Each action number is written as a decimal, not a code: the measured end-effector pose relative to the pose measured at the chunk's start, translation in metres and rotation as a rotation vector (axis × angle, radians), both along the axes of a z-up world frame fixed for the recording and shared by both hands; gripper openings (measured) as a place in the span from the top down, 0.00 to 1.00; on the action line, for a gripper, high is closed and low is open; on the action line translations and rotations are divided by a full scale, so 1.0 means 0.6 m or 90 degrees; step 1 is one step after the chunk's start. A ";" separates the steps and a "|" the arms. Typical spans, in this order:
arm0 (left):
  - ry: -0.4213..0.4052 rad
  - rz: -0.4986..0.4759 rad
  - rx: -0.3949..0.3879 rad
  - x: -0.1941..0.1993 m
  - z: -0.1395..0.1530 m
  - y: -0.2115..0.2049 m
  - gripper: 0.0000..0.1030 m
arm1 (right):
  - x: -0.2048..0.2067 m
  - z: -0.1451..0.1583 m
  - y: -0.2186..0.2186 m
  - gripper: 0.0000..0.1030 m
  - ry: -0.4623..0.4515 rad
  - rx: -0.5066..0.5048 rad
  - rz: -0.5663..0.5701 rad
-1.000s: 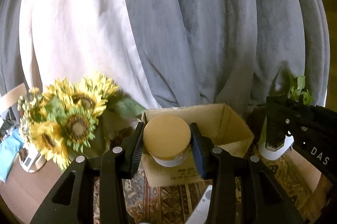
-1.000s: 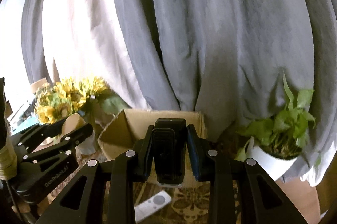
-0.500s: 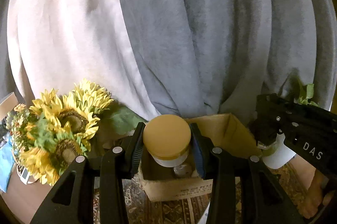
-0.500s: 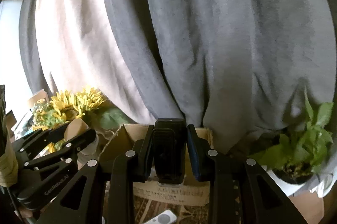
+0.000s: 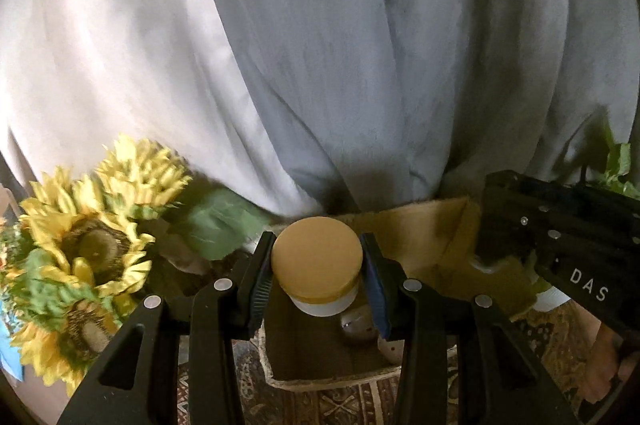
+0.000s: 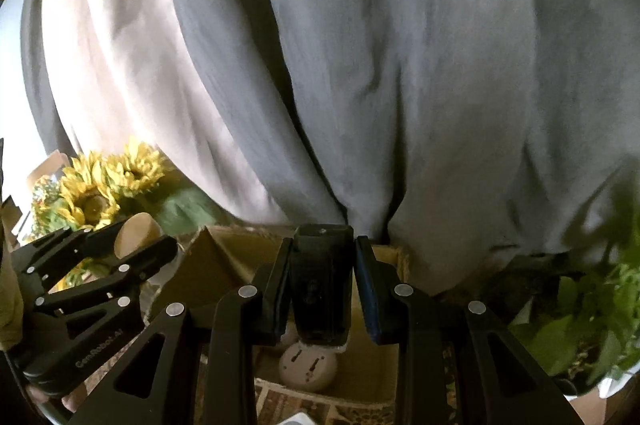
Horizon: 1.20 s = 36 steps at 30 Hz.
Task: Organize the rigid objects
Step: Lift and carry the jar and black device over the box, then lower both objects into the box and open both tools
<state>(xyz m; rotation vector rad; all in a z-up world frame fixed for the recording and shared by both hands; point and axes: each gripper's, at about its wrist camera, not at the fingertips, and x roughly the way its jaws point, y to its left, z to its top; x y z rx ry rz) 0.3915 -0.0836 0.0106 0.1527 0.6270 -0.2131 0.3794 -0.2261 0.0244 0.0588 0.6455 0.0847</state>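
Starting with the left wrist view, we find the left claw [image 5: 318, 277] closed on a jar [image 5: 318, 265], both pads pressed against its tan lid, white body hanging below. It hangs over the open cardboard box [image 5: 424, 237], a placing we judge intended for a drop inside. On the box floor lie a small metallic round item [image 5: 358, 327] and part of a pale round piece; we cannot identify either. Sunflowers [image 5: 88, 257] stand left of the box on a patterned rug [image 5: 344, 403]. Turning to the right wrist view, the right claw [image 6: 322, 289] grips a black oblong device [image 6: 320, 289] upright; its left pad touches, while a gap shows at the right pad. It too hangs above the box, directly over a pale round object [image 6: 308, 365] with slots. A potted plant [image 6: 592, 325] sits to the right.
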 end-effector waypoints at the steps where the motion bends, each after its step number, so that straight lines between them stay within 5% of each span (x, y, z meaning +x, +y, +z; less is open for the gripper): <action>1: 0.010 0.000 -0.001 0.007 -0.002 -0.002 0.60 | 0.006 -0.003 -0.003 0.70 0.010 0.005 0.001; 14: 0.164 0.015 0.043 0.091 -0.061 -0.029 0.60 | 0.089 -0.090 -0.027 0.70 0.169 0.058 -0.017; 16: 0.173 0.016 0.051 0.095 -0.066 -0.031 0.49 | 0.093 -0.098 -0.028 0.67 0.181 0.065 -0.018; 20: 0.171 0.019 0.054 0.090 -0.066 -0.029 0.48 | 0.090 -0.101 -0.031 0.54 0.183 0.062 -0.024; 36: 0.051 0.022 0.041 -0.016 -0.001 0.010 0.41 | 0.002 -0.024 -0.003 0.44 0.073 0.018 -0.036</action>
